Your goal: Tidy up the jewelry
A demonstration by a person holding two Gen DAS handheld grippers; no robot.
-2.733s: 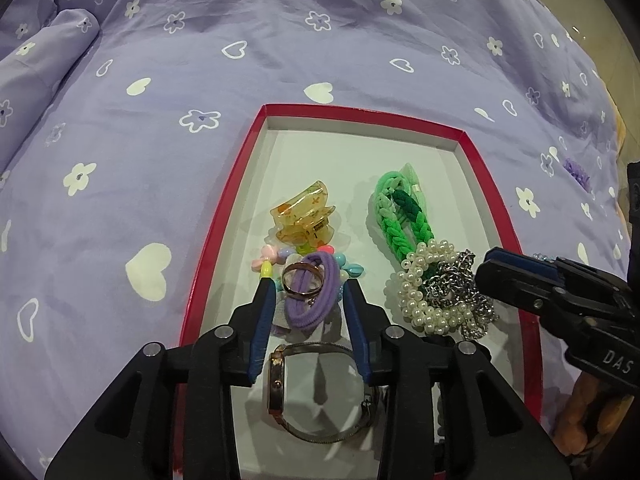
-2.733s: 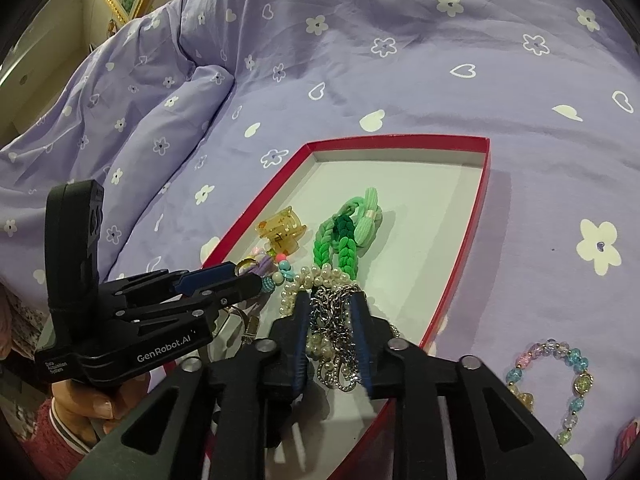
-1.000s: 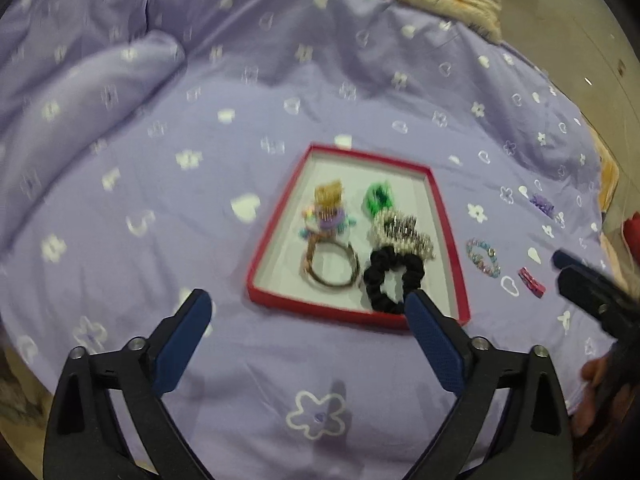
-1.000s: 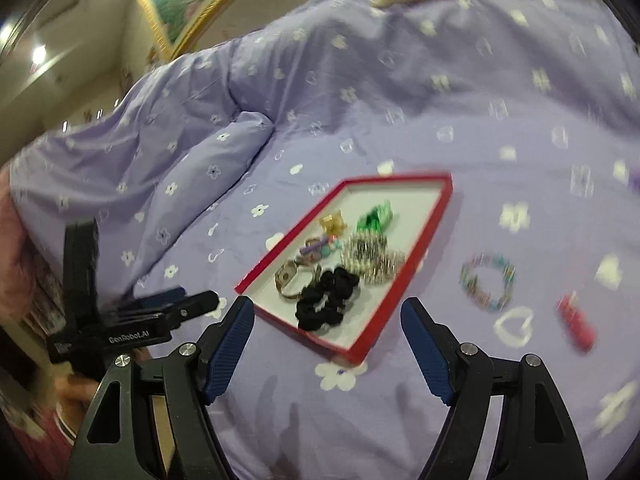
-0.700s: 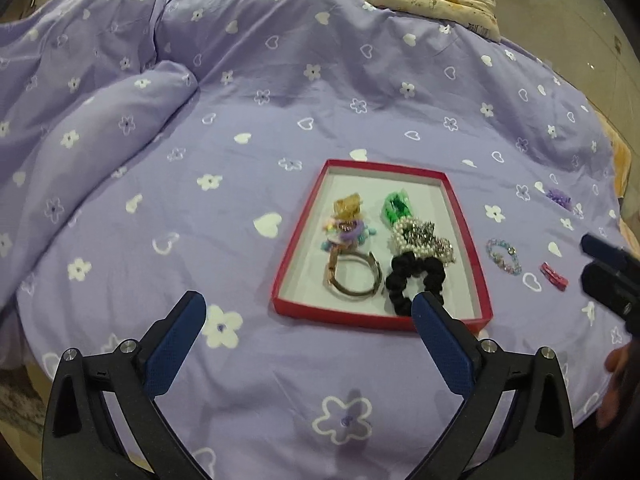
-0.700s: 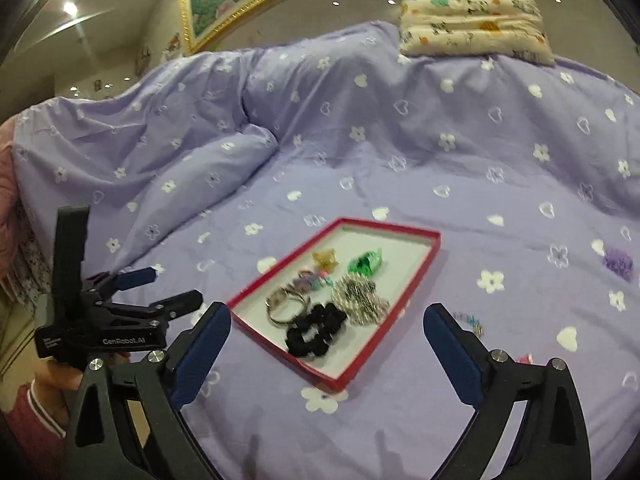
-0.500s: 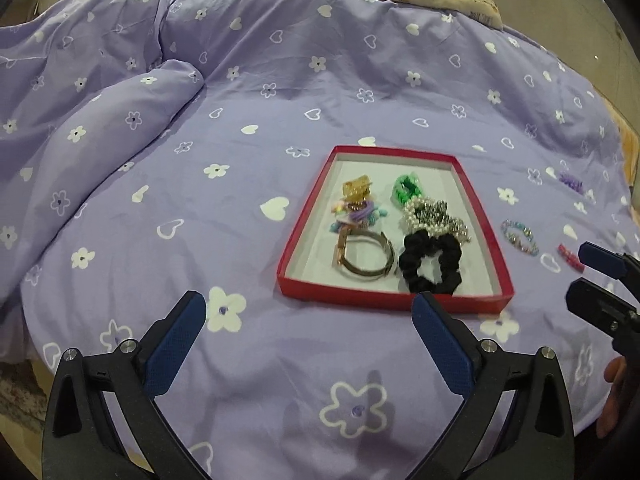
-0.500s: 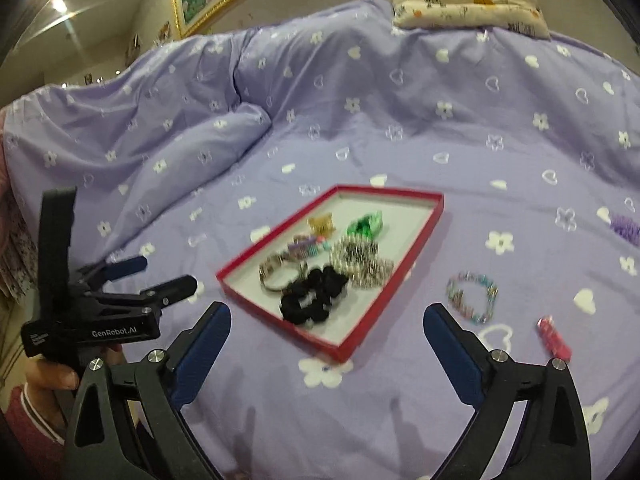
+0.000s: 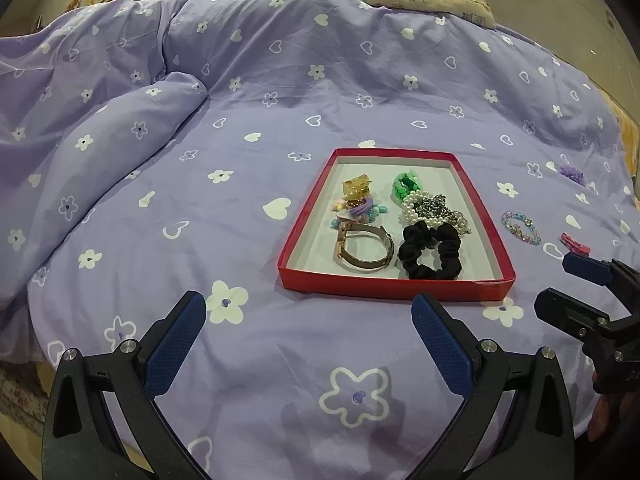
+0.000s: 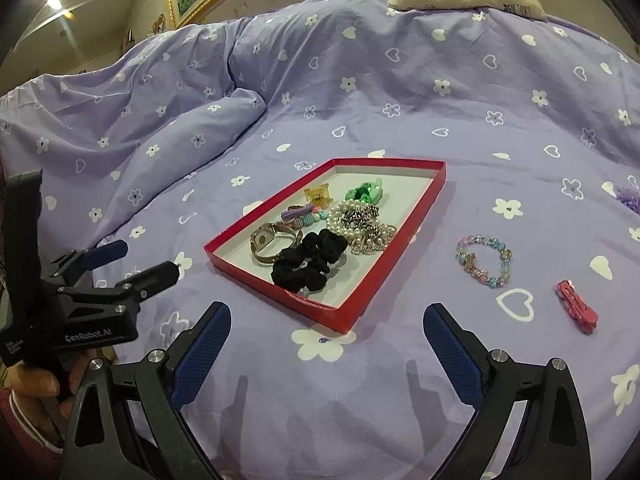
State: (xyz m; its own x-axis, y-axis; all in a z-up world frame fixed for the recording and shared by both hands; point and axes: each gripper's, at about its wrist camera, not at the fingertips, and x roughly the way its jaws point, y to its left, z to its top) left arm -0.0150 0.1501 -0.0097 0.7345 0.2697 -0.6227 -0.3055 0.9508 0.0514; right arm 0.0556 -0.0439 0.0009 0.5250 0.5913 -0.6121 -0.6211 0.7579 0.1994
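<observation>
On the purple bedspread (image 9: 280, 80), a red tray (image 9: 394, 286) is lying just beyond both grippers, already holding a watch (image 9: 362, 246), a black scrunchie (image 9: 430, 252), a pearl-and-chain heap (image 9: 434, 210), a green band (image 9: 406, 186), a yellow claw clip (image 9: 356, 188) and some beaded ties. Three pieces are still lying loose on the cover, all to the right of the tray: a beaded bracelet (image 10: 484, 260), a red clip (image 10: 576, 306) and a purple piece (image 10: 628, 198) further back.

The left gripper (image 9: 308, 332) is standing released, jaws wide, nothing between them. The right gripper (image 10: 326, 344) is likewise spread fully and empty, its jaws having just been opening.

The loose pieces are lying ahead and to the right of the right gripper, well apart from the left, so the right hand is judged the nearer. The red clip's long axis is running diagonally, near end to the right.

The right wrist view is showing bracelet and clip plainly; the left view is showing them small at its edge, partly behind the other gripper, but looks squarely into the tray.
</observation>
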